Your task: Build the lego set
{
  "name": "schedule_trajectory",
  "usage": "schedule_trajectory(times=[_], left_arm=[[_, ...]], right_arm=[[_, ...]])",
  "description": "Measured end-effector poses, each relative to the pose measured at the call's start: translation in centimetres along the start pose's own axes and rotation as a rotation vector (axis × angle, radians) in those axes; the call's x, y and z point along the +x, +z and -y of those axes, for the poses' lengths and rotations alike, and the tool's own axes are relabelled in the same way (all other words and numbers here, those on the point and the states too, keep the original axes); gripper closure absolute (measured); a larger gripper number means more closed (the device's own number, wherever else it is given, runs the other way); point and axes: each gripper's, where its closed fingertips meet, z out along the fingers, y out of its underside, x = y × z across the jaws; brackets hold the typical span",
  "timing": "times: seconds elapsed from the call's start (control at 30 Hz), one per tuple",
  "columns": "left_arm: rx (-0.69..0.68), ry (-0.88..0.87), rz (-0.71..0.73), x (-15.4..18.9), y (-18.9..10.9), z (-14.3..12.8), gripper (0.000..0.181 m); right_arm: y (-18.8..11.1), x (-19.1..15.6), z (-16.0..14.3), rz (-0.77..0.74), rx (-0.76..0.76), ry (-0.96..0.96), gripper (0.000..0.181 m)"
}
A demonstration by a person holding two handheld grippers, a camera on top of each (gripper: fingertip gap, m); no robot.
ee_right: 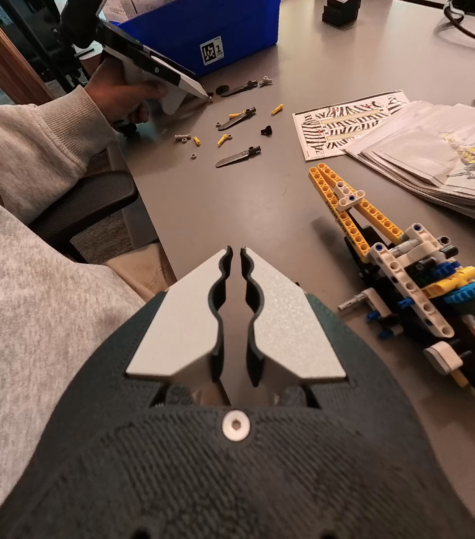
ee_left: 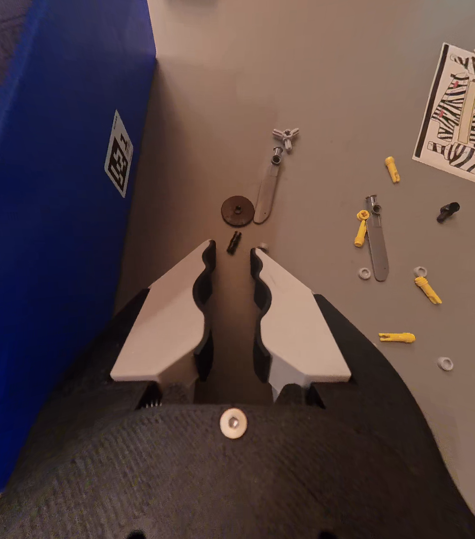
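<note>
My left gripper (ee_left: 232,247) is open and tilted down at the table, its tips on either side of a small black pin (ee_left: 233,242). A dark round disc (ee_left: 237,210) and a grey blade piece (ee_left: 268,186) lie just beyond it. Several yellow pins (ee_left: 361,228) and grey blades (ee_left: 377,242) are scattered to the right. My right gripper (ee_right: 236,250) is nearly closed and empty, held above the table's near edge. The half-built model (ee_right: 399,271), with yellow beams and blue gears, lies to its right. The left gripper (ee_right: 205,94) also shows far off in the right wrist view.
A blue bin (ee_left: 55,180) with a white tag stands close on the left; it also shows in the right wrist view (ee_right: 201,32). A striped sticker sheet (ee_right: 350,122) and an instruction booklet (ee_right: 440,157) lie at the right. A person's sleeve (ee_right: 26,145) and a chair armrest (ee_right: 84,201) are left. The tips of one gripper are about 35 cm away from the tips of the other. The right gripper is farther from the grey blade piece (ee_left: 268,186), some 35 cm, than the left, some 5 cm. Look for it in the right wrist view (ee_right: 237,88) too.
</note>
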Motion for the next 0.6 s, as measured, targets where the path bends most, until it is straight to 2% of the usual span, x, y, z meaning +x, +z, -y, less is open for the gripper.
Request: schedule_trajectory(times=[0.13,0.37,0.6], left_arm=[[-0.014,0.049,-0.01,0.33,0.31,0.01,0.157],[-0.016,0.026,-0.008,0.23,0.19,-0.13,0.176],[-0.012,0.021,-0.013,0.22,0.17,-0.08,0.161]], right_arm=[[-0.11,0.05,-0.09,-0.003,0.003,0.008,0.176],[-0.11,-0.06,-0.08,-0.005,0.007,0.008,0.176],[-0.2,-0.05,-0.02,-0.007,0.01,0.007,0.176]])
